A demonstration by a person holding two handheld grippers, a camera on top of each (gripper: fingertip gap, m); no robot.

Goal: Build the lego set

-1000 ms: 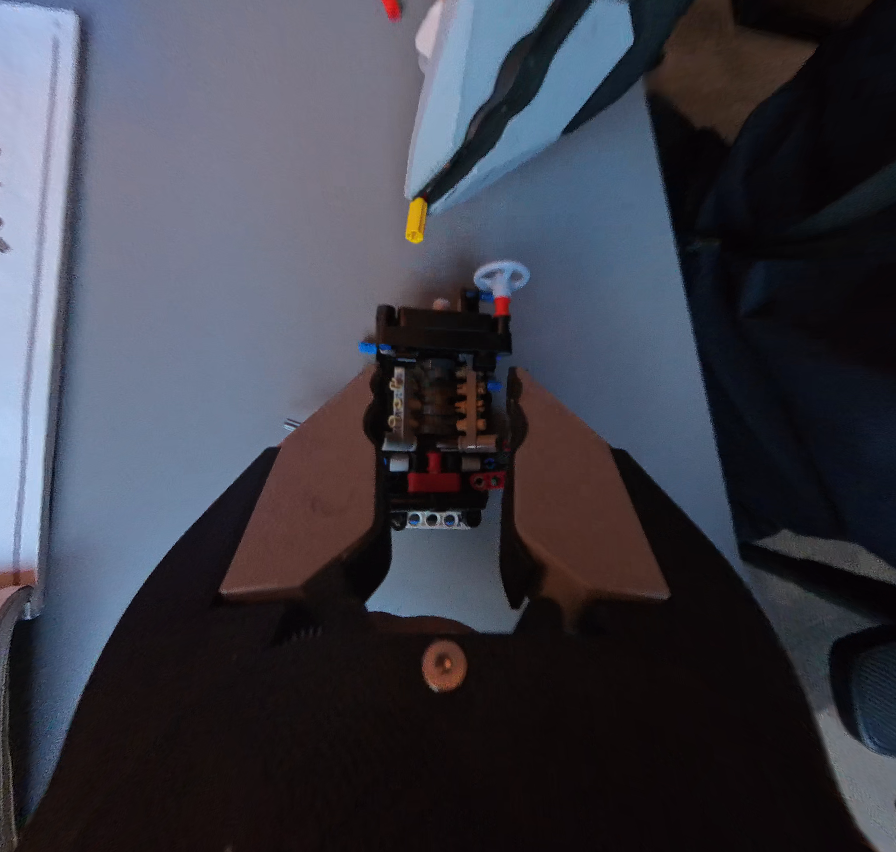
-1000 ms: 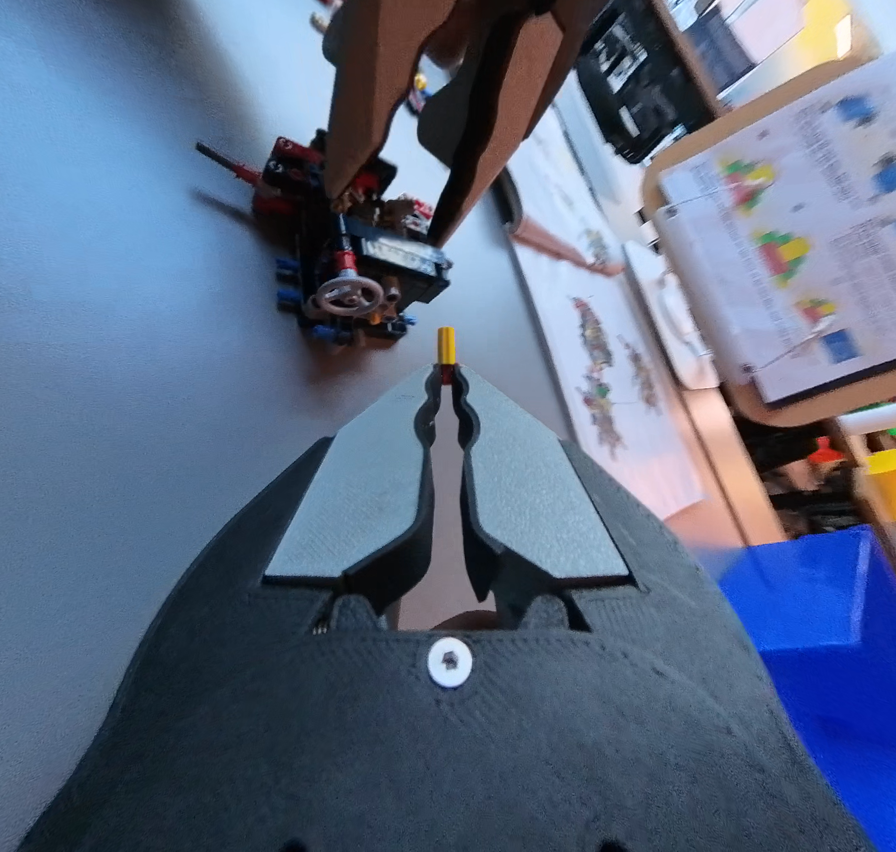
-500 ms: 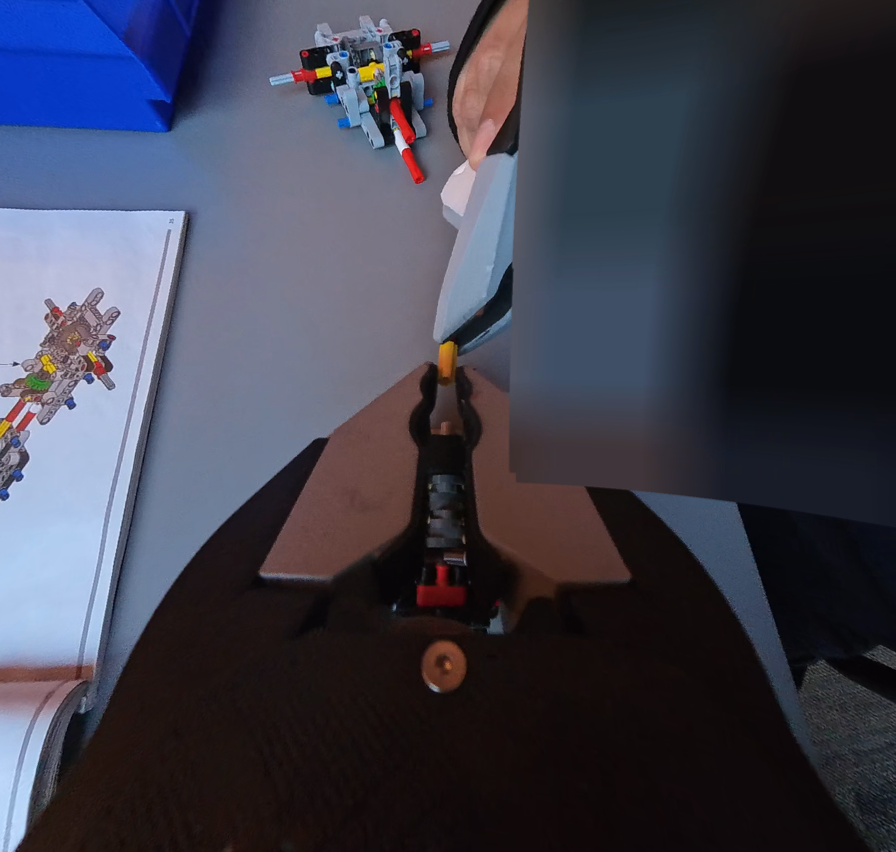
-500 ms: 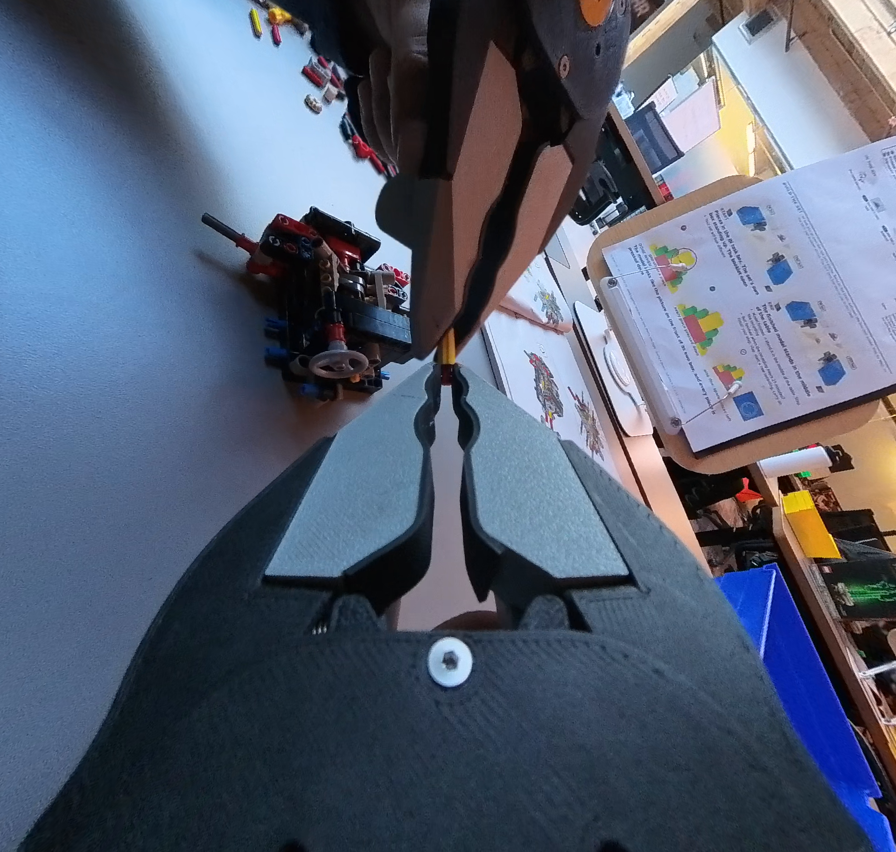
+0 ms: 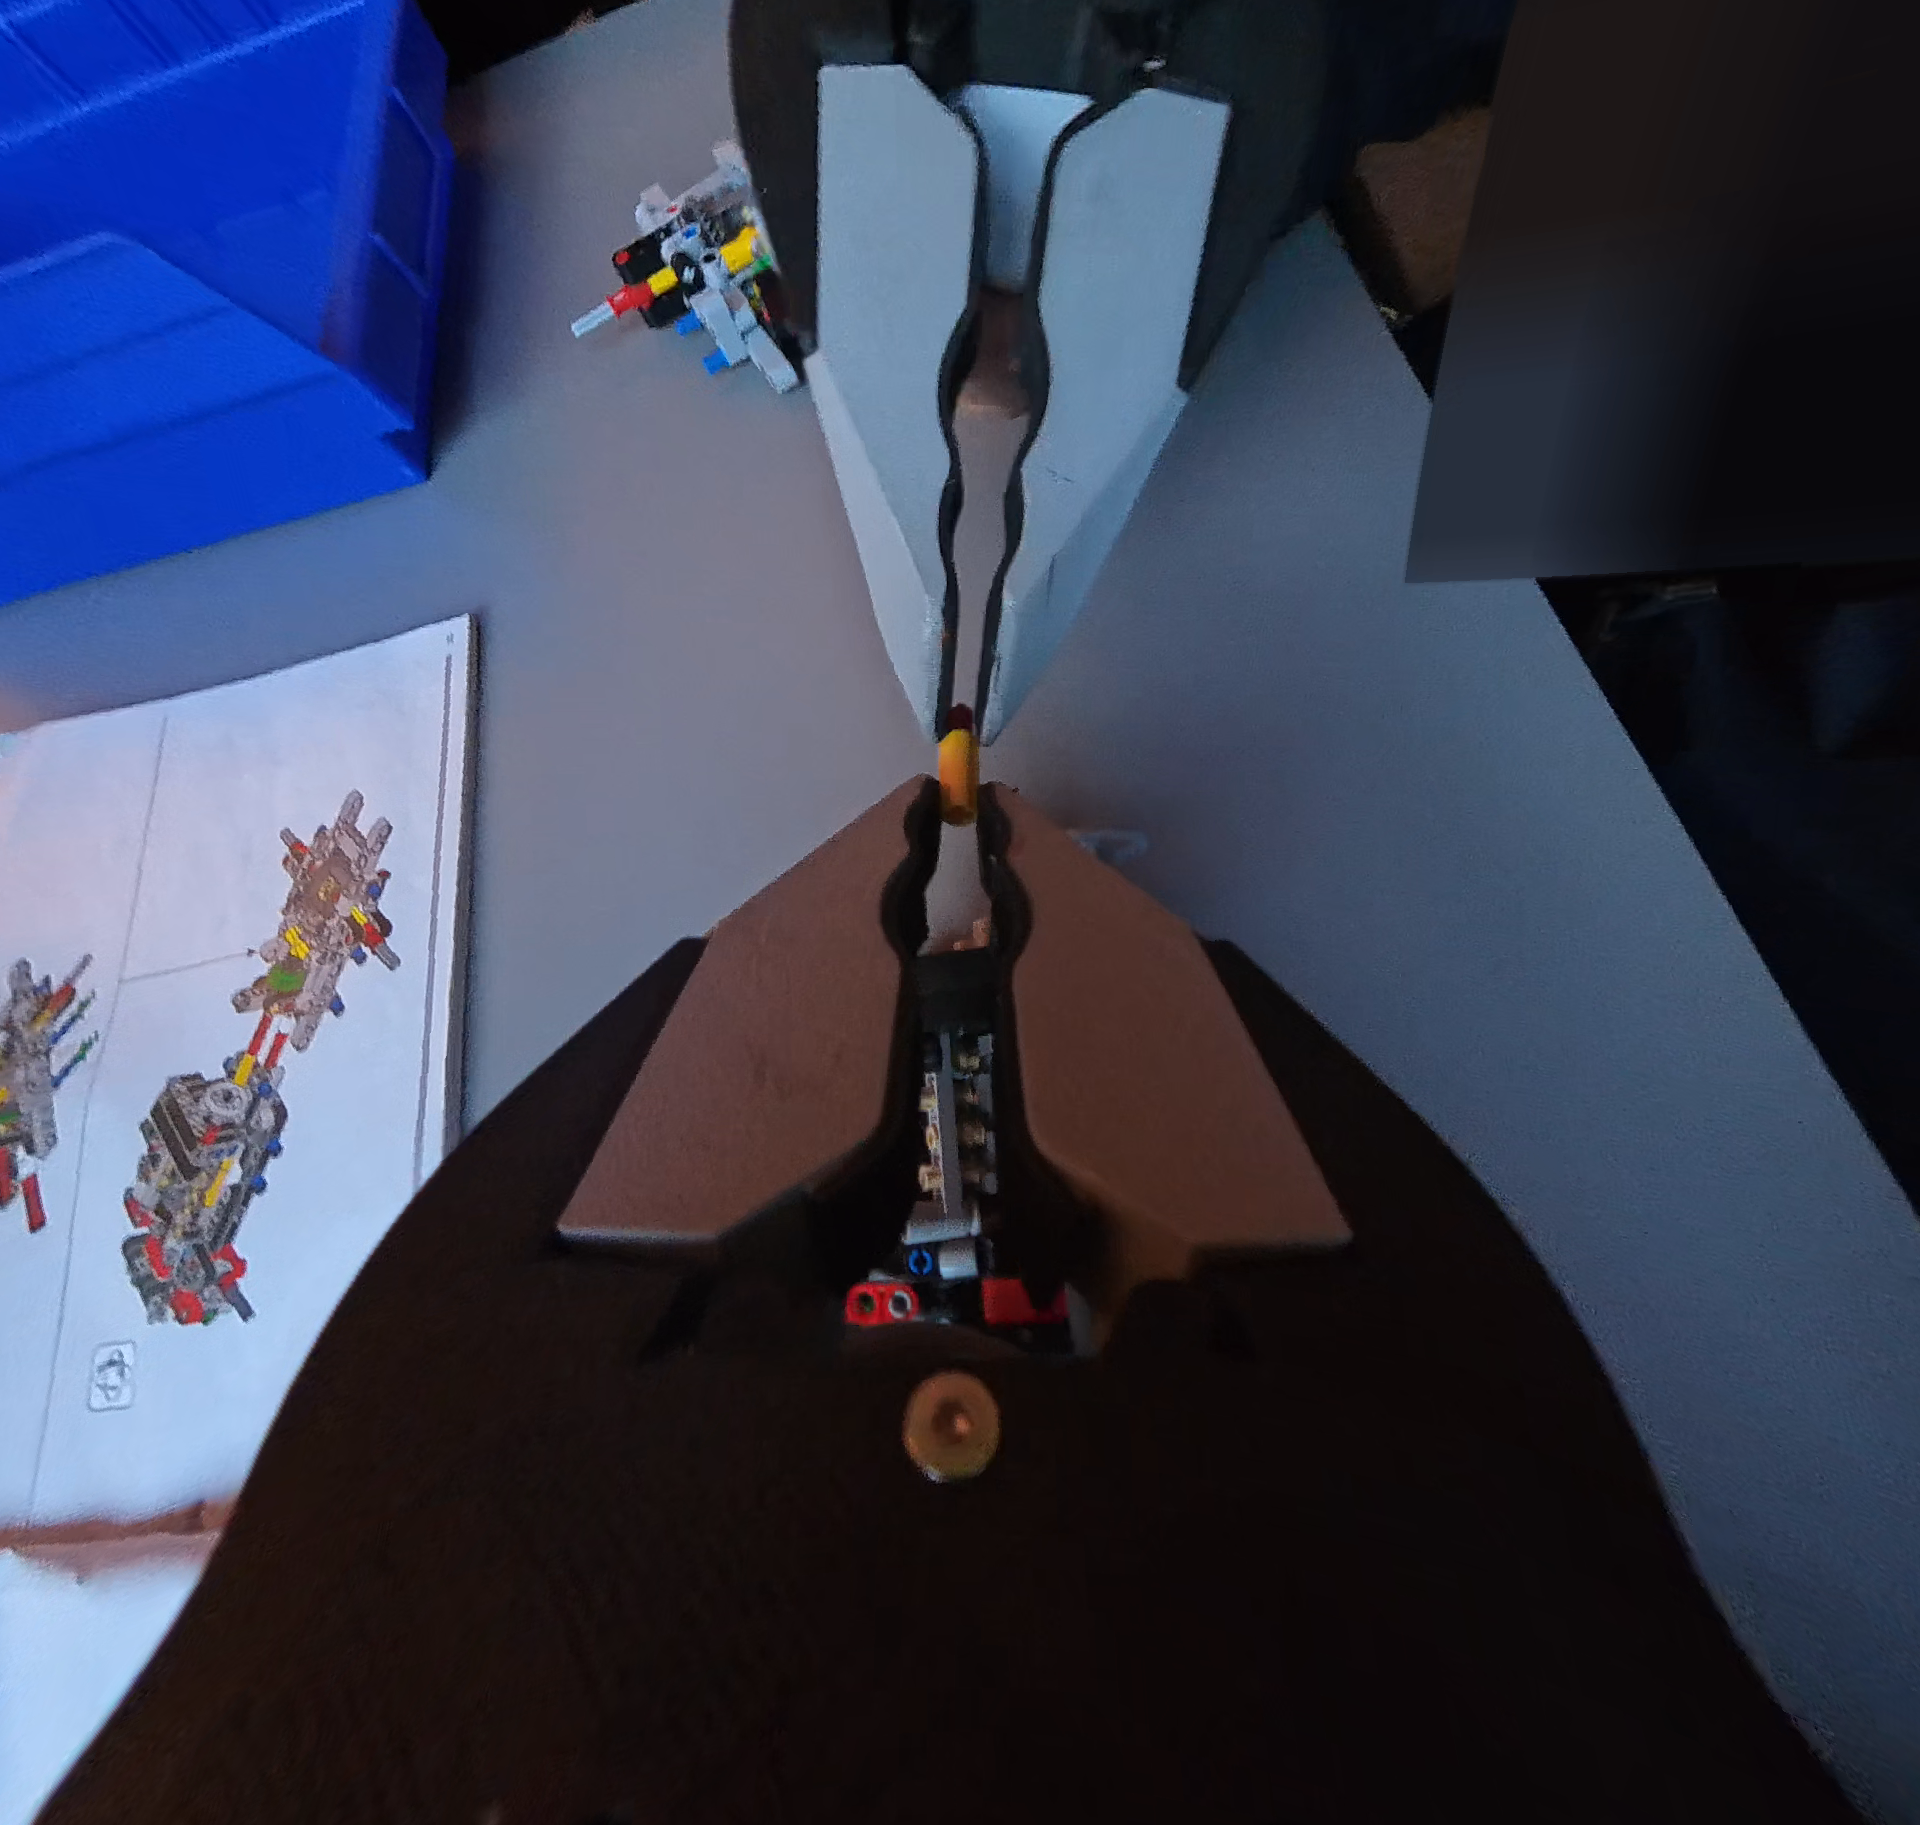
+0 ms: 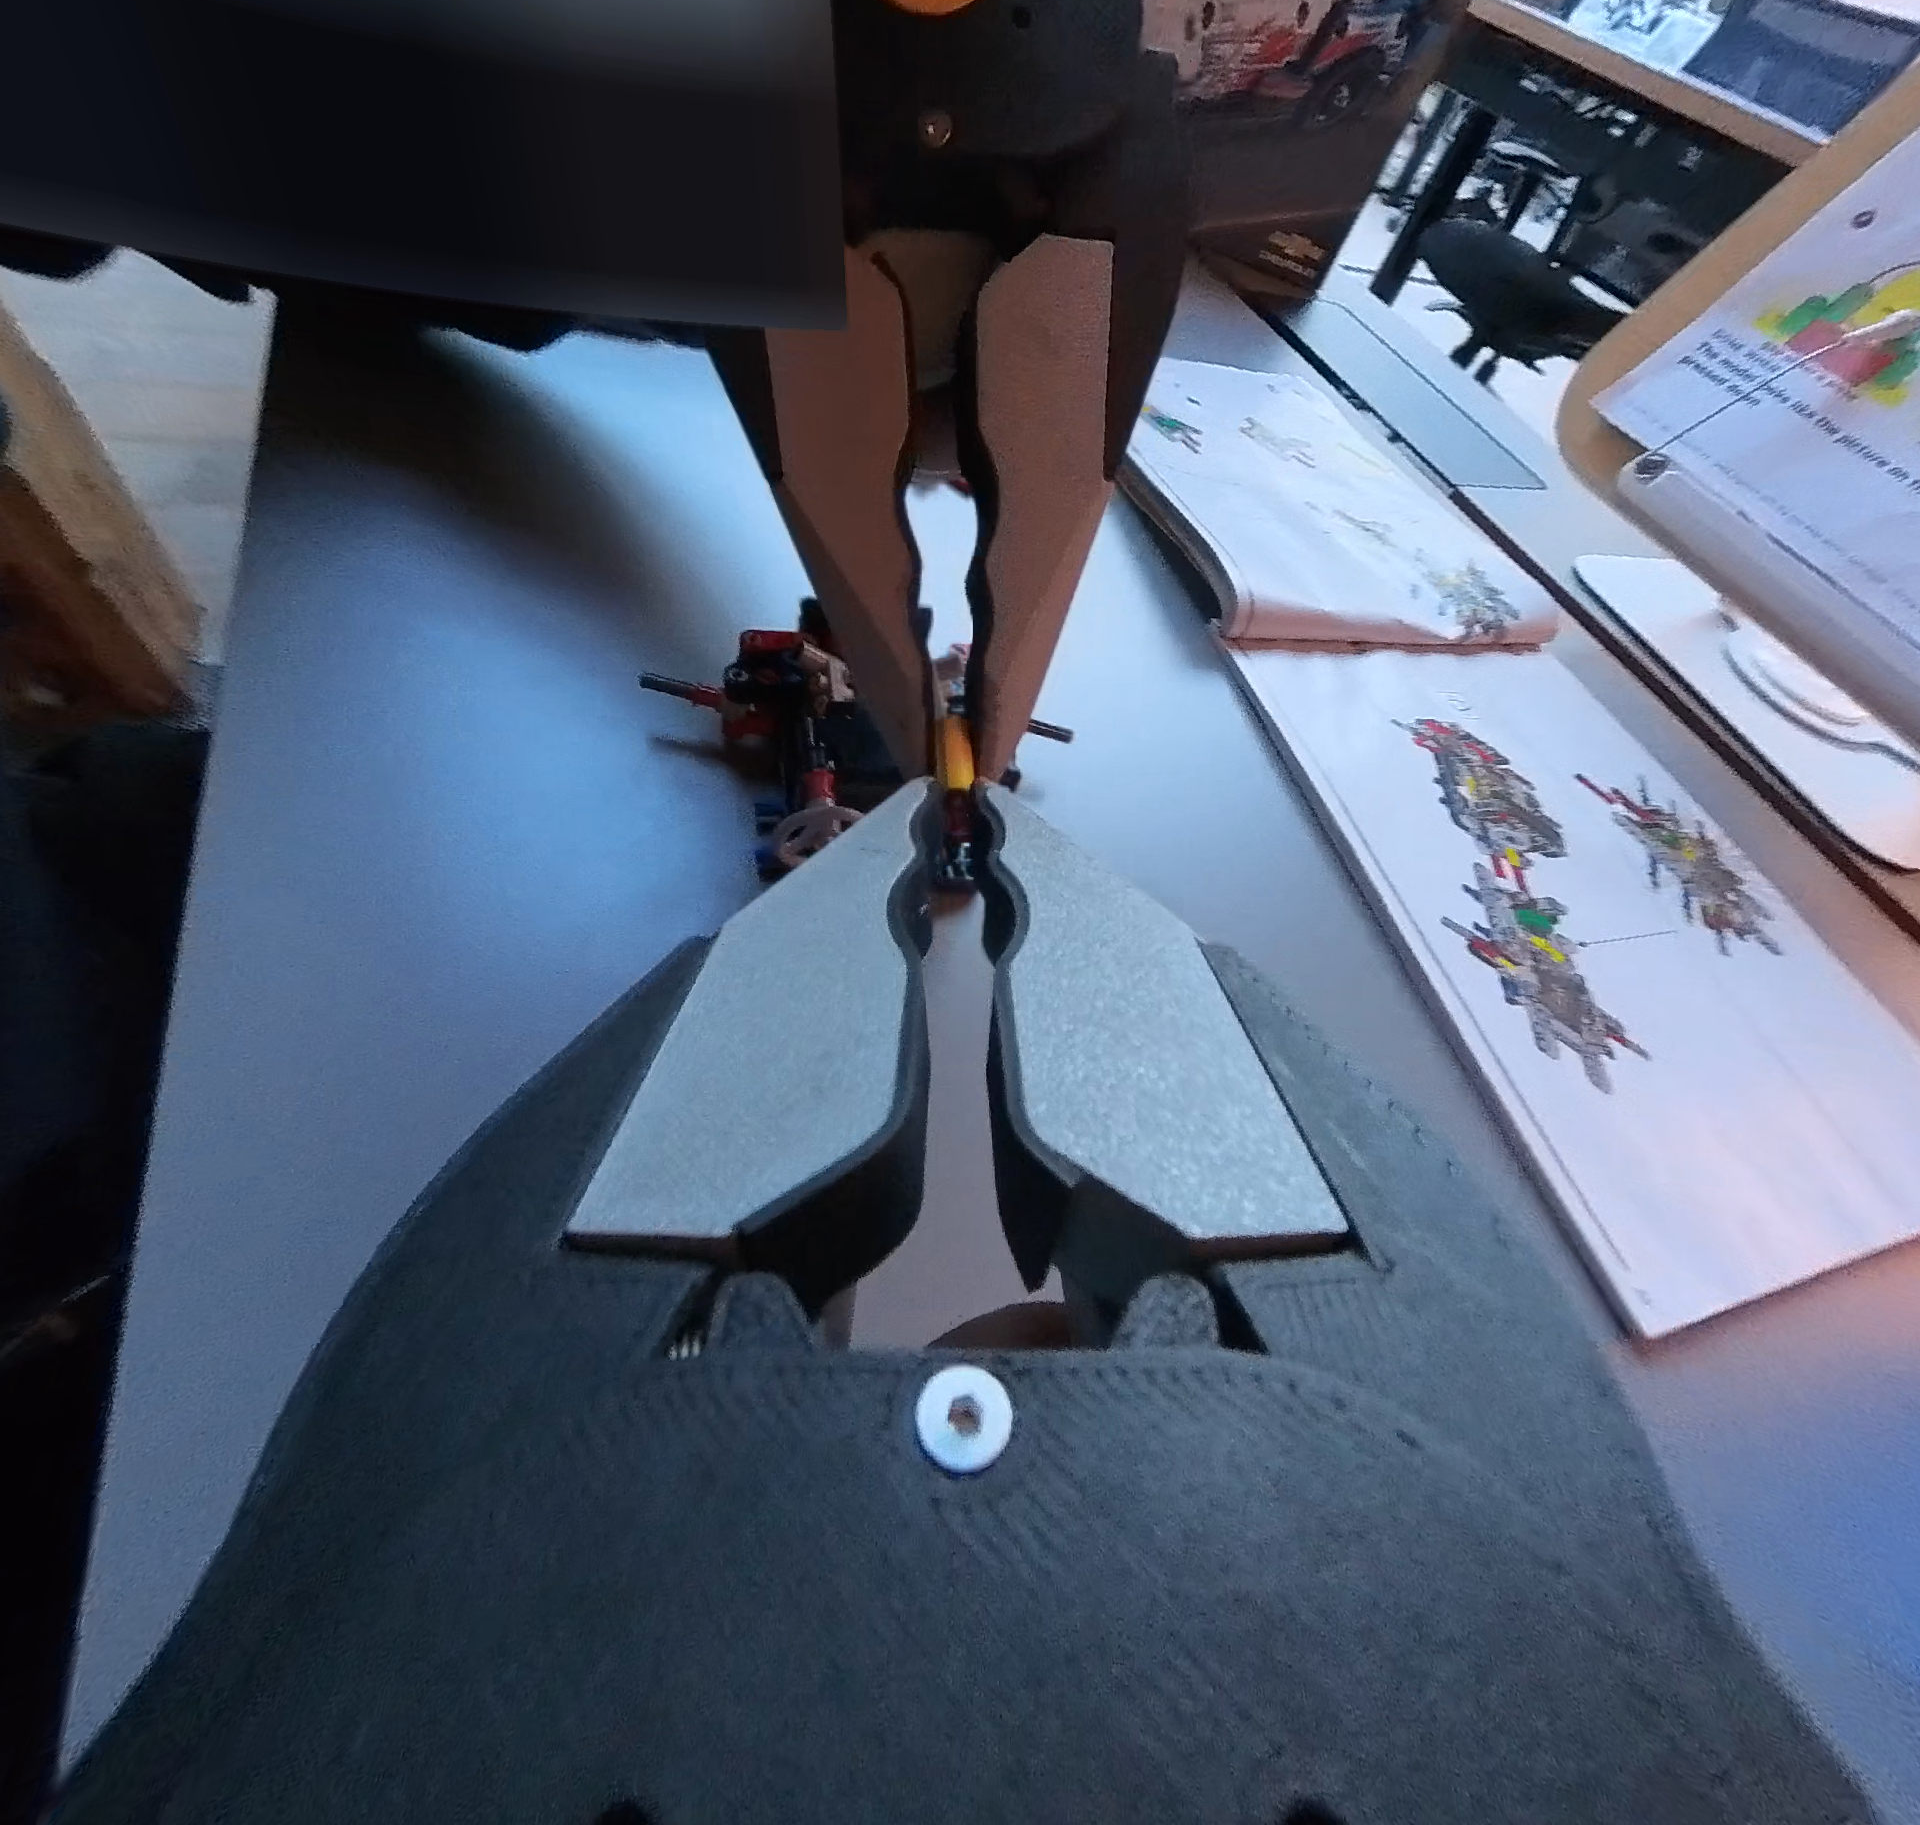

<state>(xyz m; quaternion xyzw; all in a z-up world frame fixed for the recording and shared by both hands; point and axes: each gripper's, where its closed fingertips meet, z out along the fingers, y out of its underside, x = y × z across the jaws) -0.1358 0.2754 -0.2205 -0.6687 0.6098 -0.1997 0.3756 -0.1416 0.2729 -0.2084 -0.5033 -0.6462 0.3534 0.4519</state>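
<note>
The left gripper [image 5: 957, 801] and right gripper [image 6: 954, 807] meet tip to tip above the tabletop [image 5: 1299, 736], each with jaws closed on one end of a single small yellow peg [image 5: 956, 778] with a dark red end. Two brick models lie below: a dark one [image 6: 790, 726] under the jaws, a pale one [image 5: 707, 279] farther off. An open instruction booklet [image 5: 260, 996] and one blue bin [image 5: 187, 217] lie to the left.

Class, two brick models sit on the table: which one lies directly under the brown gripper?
The dark model with red parts and a small wheel, seen through the brown gripper. The other, a grey and yellow model, lies farther off near the blue bin.
</note>
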